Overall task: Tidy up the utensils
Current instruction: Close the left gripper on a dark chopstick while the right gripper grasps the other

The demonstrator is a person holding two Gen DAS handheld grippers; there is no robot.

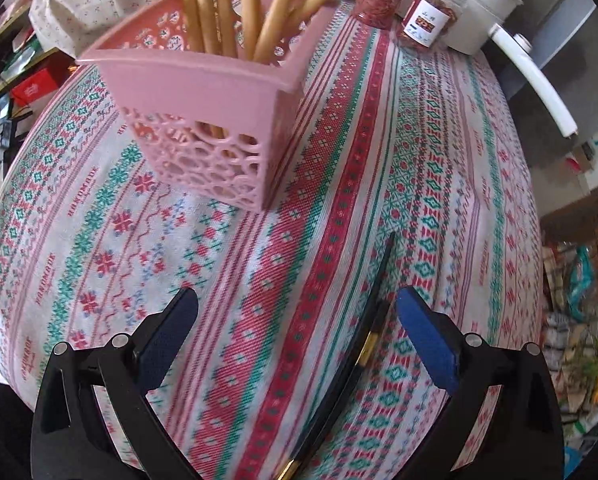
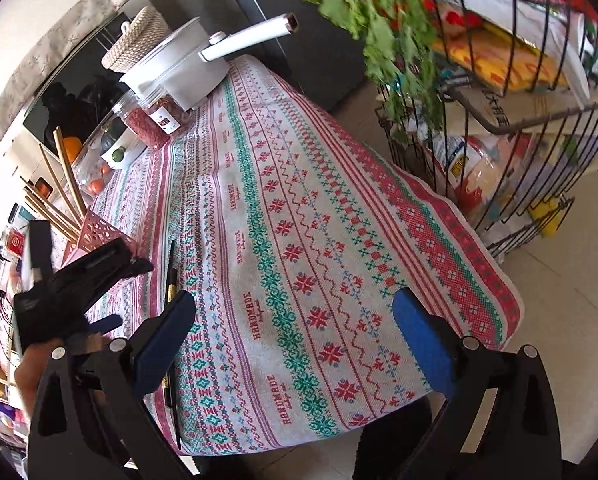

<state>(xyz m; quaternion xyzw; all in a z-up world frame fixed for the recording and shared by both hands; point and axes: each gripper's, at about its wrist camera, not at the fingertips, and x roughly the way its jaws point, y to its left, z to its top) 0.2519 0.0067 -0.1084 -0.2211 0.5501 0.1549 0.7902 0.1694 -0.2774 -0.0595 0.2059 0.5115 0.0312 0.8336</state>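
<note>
A pink perforated utensil holder (image 1: 203, 120) stands on the patterned tablecloth and holds several wooden chopsticks (image 1: 219, 4). It also shows at the left in the right wrist view (image 2: 99, 236). Black chopsticks with gold bands (image 1: 363, 344) lie flat on the cloth, between the fingers of my open left gripper (image 1: 299, 332), close to its right finger. In the right wrist view the black chopsticks (image 2: 170, 280) lie by the left finger of my open, empty right gripper (image 2: 295, 332). The left gripper (image 2: 75, 280) itself shows there at the left.
A white pot with a long handle (image 2: 187, 68), two jars of red dried goods (image 1: 427, 20), a woven basket (image 2: 135, 36) and a bowl of fruit stand at the table's far end. A wire rack of packages (image 2: 519, 140) and leafy greens (image 2: 375, 12) stand right of the table.
</note>
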